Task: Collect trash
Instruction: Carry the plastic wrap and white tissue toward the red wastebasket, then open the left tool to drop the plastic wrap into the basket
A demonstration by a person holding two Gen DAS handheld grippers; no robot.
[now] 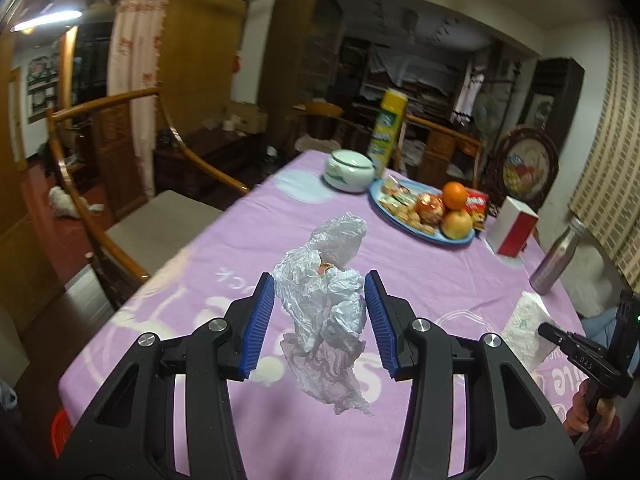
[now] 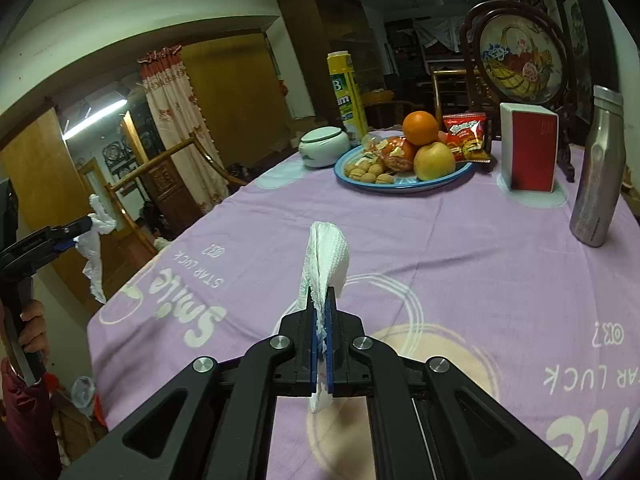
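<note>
While the left gripper clamps its blue pads on a crumpled plastic bag raised above the purple tablecloth, the right gripper is clenched on a white paper towel — also lifted over that cloth. Far across the cloth sits a blue fruit plate — a steel bottle stands at its right edge.

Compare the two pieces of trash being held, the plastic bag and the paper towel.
The crumpled plastic bag is glossy, translucent and bulky; the paper towel is matte, white, embossed and folded thin. The left hand-held gripper holds the bag with jaws apart; the right hand-held gripper pinches the towel nearly closed. Both hang above the table.
</note>
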